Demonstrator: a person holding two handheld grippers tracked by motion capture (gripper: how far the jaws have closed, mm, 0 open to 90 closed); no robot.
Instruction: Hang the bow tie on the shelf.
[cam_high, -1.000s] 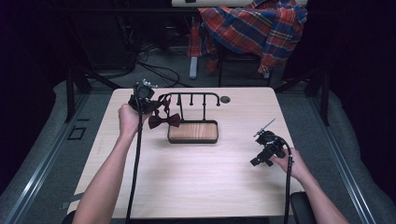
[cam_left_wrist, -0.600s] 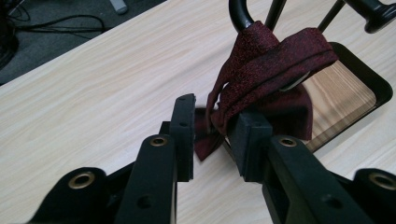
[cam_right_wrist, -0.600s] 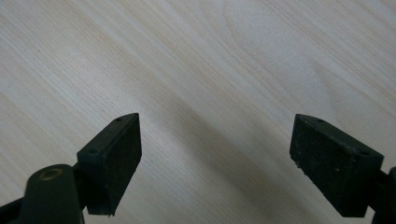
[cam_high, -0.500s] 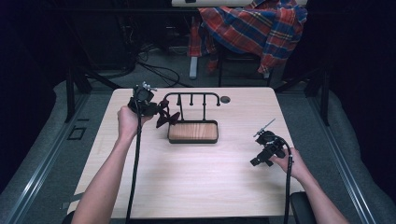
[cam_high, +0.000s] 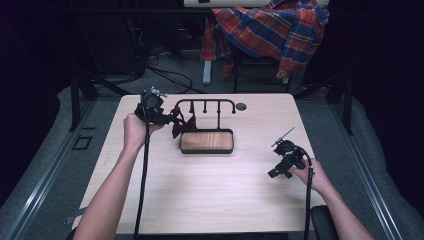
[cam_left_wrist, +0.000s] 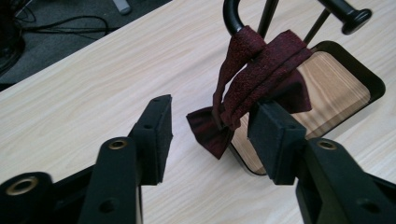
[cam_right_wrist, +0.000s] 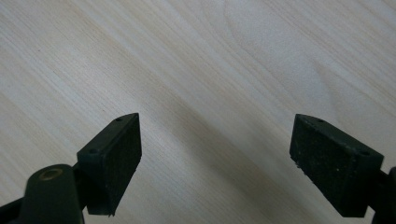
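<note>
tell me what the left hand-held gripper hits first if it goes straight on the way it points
Probably the dark red bow tie hanging on the black rack, just beyond the left hand-held gripper, whose jaws have just been opening.

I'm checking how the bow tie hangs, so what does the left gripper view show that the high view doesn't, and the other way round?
Left gripper view: the dark red bow tie draped over the rack's curved end, with the left gripper jaws, just opened, standing apart from it. High view: the whole rack, both hands, the right gripper and a plaid cloth. Both: bow tie, wooden tray, table.
</note>
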